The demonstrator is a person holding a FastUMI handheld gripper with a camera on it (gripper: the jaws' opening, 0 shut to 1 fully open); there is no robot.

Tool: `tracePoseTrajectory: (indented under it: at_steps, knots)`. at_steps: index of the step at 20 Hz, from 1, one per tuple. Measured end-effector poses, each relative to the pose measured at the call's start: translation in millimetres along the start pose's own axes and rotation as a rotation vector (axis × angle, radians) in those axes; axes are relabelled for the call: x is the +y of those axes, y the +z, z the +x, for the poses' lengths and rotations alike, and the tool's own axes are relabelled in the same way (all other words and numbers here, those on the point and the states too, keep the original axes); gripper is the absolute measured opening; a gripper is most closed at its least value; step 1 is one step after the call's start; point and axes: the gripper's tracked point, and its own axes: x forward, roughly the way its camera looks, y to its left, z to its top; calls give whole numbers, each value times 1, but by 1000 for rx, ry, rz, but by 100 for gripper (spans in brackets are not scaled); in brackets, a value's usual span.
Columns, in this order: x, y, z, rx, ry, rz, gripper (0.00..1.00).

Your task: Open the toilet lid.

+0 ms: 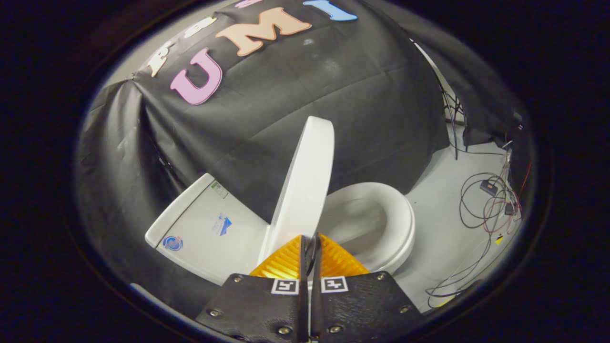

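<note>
Just beyond the closed jaws, the raised toilet lid (305,181); cables (486,205) on the floor (443,238) nearby

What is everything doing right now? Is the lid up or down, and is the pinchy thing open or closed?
toilet lid: raised, standing nearly upright, just ahead of the fingers.
toilet seat: down on the bowl, uncovered.
toilet tank: closed, behind the lid.
gripper: fingers close together with a thin gap; whether they pinch the lid's edge cannot be told.
cables: lying loose and tangled on the floor.
</note>
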Motion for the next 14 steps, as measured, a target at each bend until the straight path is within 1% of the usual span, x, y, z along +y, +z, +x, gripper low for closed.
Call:
tracePoseTrajectory:
  at_steps: [9, 14]
  knots:
    - [28, 7, -8, -46, 3, -79, 3]
    - [44, 12, -10, -73, -10, -171, 2]
